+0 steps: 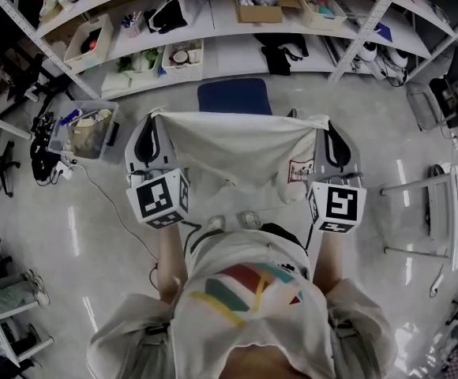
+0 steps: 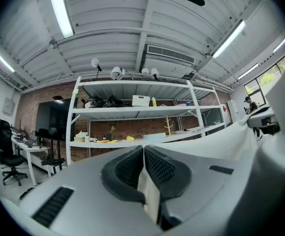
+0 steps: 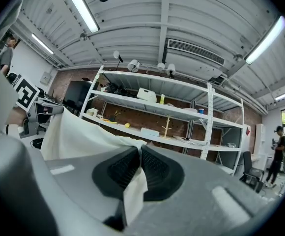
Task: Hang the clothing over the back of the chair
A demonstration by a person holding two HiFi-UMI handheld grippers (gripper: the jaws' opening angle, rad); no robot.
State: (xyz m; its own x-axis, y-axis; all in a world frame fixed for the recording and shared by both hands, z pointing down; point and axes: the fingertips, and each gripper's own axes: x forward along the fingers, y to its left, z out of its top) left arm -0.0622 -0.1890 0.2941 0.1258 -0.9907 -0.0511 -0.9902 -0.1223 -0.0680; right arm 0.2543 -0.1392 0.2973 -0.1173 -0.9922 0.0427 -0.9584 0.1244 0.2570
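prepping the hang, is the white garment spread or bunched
Spread: the white cloth garment stretches flat between left tongs and right tongs.

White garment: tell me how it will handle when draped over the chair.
Probably floppy: the white garment sags between the left gripper and right gripper. Likely light: thin pinched edges carry it. It should drape over the blue chair but might slide.

White shelving [image 1: 237, 54] — glossy pale floor [image 1: 395, 290]
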